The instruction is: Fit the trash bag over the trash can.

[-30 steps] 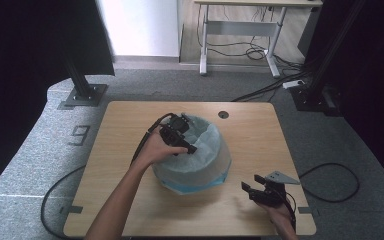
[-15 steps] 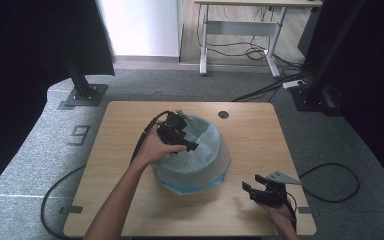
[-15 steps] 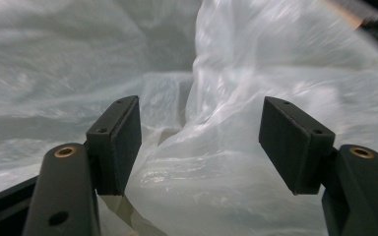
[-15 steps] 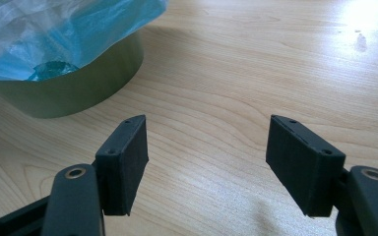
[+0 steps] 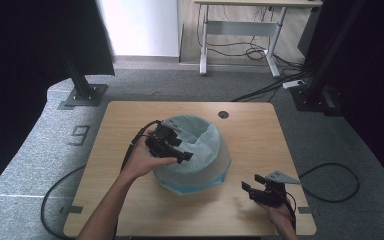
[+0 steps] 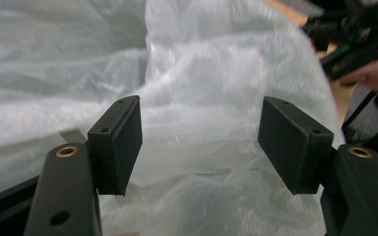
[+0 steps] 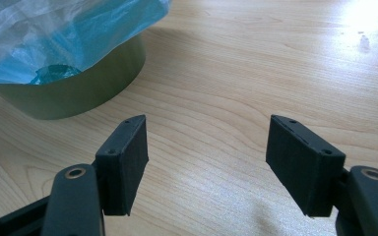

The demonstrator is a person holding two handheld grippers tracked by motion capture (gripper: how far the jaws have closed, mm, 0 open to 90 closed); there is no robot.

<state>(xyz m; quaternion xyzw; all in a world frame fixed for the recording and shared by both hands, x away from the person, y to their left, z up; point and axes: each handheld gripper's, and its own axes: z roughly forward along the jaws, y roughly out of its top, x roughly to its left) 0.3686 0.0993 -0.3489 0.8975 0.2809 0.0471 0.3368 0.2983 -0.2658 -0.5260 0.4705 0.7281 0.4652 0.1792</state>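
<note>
Wooden table point(image 5: 130, 125), bin point(image 5: 195, 172) mid-table with white bag liner point(image 5: 200, 145) over its rim. My left claw point(image 5: 172, 150) gapes empty at the liner, right claw point(image 5: 252, 187) wide, idle nearby. Risk: thin film slips or tears, bin tips.

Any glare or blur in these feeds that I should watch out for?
Right gripper view: bright glare washes out the table at upper right. Left gripper view: the bag liner is softly blurred, the right gripper beyond it out of focus. High view: dark surroundings, evenly lit tabletop.
</note>
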